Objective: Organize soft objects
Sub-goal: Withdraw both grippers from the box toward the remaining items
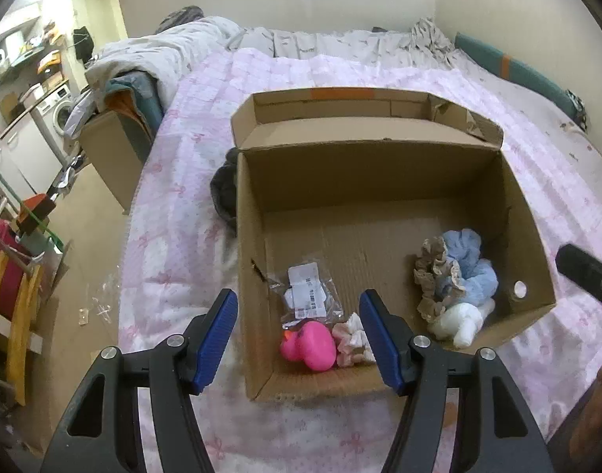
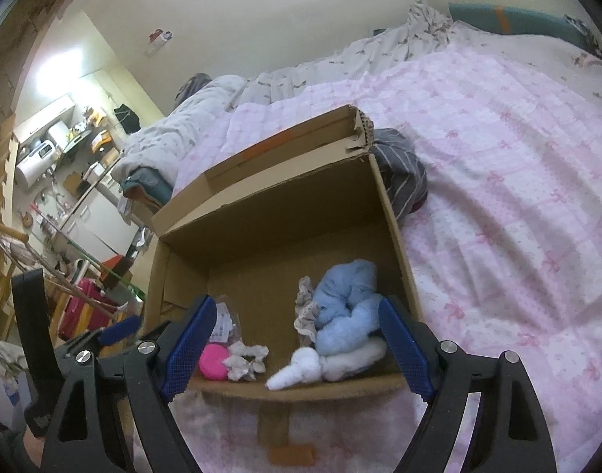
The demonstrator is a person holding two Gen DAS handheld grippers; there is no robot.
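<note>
An open cardboard box [image 1: 379,173] [image 2: 391,213] sits on the pink quilt of a bed. In its near left corner lie a pink rubber duck [image 1: 311,345] [image 2: 213,360], a pale pink scrunchie [image 1: 352,341] [image 2: 246,358] and a labelled plastic bag [image 1: 309,291]. At its right lie a blue cloth [image 1: 470,268] [image 2: 348,303], a brown lace scrunchie [image 1: 431,276] [image 2: 305,311] and a white cloth [image 1: 458,321] [image 2: 301,366]. My left gripper [image 1: 299,315] hovers open over the near left corner, holding nothing. My right gripper [image 2: 297,315] stands wide open above the cloths, also holding nothing.
A grey striped garment [image 2: 403,173] [image 1: 224,189] lies on the quilt against the box's outer wall. A rolled duvet [image 1: 163,55] lies at the far end. The bed's left edge drops to a floor with a drying rack [image 1: 13,276] and clutter.
</note>
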